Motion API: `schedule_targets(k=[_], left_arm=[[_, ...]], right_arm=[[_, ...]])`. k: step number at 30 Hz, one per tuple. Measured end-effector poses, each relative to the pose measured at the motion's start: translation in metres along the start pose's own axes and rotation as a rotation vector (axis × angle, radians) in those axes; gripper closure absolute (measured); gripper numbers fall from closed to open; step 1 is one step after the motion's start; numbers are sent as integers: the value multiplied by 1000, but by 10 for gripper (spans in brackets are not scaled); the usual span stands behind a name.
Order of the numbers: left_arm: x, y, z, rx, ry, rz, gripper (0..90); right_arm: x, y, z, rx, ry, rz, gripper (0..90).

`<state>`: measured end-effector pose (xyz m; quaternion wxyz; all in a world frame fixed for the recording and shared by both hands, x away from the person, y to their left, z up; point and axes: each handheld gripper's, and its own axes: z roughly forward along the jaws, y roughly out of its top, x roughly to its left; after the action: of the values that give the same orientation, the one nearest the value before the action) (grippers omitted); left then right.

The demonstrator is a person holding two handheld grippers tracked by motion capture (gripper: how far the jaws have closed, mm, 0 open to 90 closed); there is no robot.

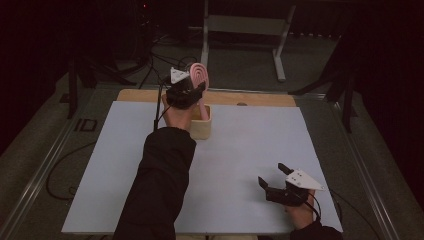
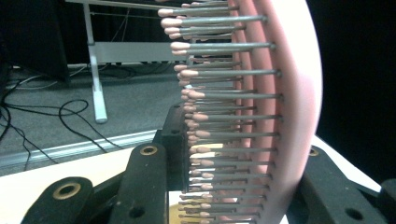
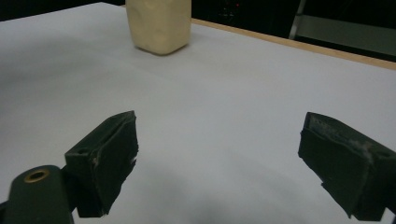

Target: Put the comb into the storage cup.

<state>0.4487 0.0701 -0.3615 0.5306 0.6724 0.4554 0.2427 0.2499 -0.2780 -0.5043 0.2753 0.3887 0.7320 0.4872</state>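
Left gripper point(image 1: 192, 90) fingers are pinching the pink hairbrush point(image 1: 199, 75), hiding the wooden box point(image 1: 201, 121) by the bench's far edge; right gripper point(image 1: 272, 180) fingers are sitting spread near the front-right corner.

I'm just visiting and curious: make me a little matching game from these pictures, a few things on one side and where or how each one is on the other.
Things:
1. pink hairbrush
2. cream container
3. left gripper
4. right gripper

States:
a. jaws wide apart, nothing between them
b. stands on the white table, near its far edge
c. clamped on the brush
d. held up, head upright, above the container

Pairs: 1-d, 2-b, 3-c, 4-a
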Motion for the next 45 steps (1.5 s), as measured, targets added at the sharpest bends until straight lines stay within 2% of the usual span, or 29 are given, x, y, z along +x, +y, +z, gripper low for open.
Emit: schedule_targets(k=[15,25,36,45], left_arm=[[-2,-6,2,17,-7,5,639],[3,-16,4,25,-8,-23,639],[-1,-23,7,46,-19,-12,634],[3,-33,8,57,-18,-30,633]], right_arm=[[0,0,1,2,-2,-1,116],[0,0,1,7,-1,-2,116],[0,-1,2,14,2,-5,116],[1,-1,2,16,3,-8,128]])
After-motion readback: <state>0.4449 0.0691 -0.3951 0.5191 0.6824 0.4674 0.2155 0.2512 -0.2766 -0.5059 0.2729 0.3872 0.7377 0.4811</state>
